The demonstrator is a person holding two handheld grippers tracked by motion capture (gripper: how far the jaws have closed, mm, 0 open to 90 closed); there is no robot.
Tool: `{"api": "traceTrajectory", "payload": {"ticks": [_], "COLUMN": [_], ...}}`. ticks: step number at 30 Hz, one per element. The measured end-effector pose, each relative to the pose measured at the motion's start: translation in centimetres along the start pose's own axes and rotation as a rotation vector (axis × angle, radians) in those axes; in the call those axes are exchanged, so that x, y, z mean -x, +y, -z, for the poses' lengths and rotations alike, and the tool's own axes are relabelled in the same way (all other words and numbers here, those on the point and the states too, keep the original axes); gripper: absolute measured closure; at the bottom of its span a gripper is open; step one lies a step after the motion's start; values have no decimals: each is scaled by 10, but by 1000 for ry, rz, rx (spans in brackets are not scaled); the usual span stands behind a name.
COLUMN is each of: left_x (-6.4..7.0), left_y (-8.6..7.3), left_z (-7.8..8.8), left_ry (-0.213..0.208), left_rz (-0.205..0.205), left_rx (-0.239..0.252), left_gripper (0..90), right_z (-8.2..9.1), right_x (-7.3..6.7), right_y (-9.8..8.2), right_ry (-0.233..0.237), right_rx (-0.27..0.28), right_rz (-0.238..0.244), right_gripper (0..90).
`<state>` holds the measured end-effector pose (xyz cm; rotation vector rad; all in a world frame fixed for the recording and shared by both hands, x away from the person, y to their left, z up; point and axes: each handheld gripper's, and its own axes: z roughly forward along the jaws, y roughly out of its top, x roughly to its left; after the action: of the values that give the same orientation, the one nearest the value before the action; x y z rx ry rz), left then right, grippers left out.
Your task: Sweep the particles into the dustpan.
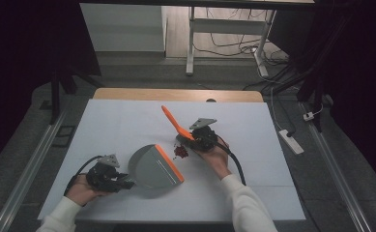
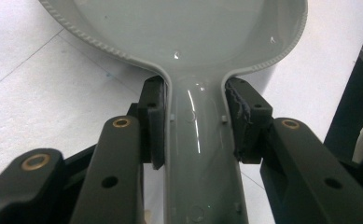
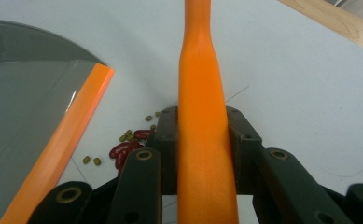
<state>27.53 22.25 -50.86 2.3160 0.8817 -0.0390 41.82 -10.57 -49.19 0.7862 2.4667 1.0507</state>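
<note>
So here's the setup: a person at a white counter [image 1: 127, 125] with a gripper in each hand. The left gripper [image 1: 127, 182] is pinching the handle of a grey dustpan [image 1: 151, 169], and in the left gripper view you can see both pads pressed flat against the sides of that handle [image 2: 198, 154], right where it widens out into the pan. The dustpan sits on the counter in front of the person, a bit left of the middle, with its orange lip [image 1: 169, 163] facing toward the right hand.

The right gripper [image 1: 191, 140] is clamped on the orange handle of a little brush [image 1: 173, 122]. In the right gripper view the handle [image 3: 202, 116] runs straight up between the two jaws, squeezed tight on both sides, and it points up and away over the counter. The brush end itself is hidden under the gripper so I can't tell how the bristles sit.

Between the two tools there's a small pile of beans [image 1: 180, 152], dark red ones plus some tiny green ones [image 3: 125, 137] scattered around them. They lie on the counter just beside the dustpan's orange lip [image 3: 67, 135], near it but not on the pan, and right next to the right gripper. A few of the green ones sit a little apart from the main pile, closer to the lip

The far edge of the counter shows a strip of bare wood [image 1: 176, 94]
</note>
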Motion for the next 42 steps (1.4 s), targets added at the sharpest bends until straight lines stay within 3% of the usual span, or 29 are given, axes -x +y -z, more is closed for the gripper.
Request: {"api": "traceTrajectory", "payload": {"ticks": [22, 42], "left_x": [0, -1], "left_y": [0, 0], "left_z": [0, -1], "left_ry": [-5, -8], "left_rz": [2, 4], "left_rx": [-1, 1], "left_gripper": [617, 616], "right_z": [-2, -3], "right_x": [-22, -30], "right_y": [2, 4], "right_ry": [35, 96], "right_rx": [5, 8], "right_rz": [47, 70], "right_gripper": [702, 702]}}
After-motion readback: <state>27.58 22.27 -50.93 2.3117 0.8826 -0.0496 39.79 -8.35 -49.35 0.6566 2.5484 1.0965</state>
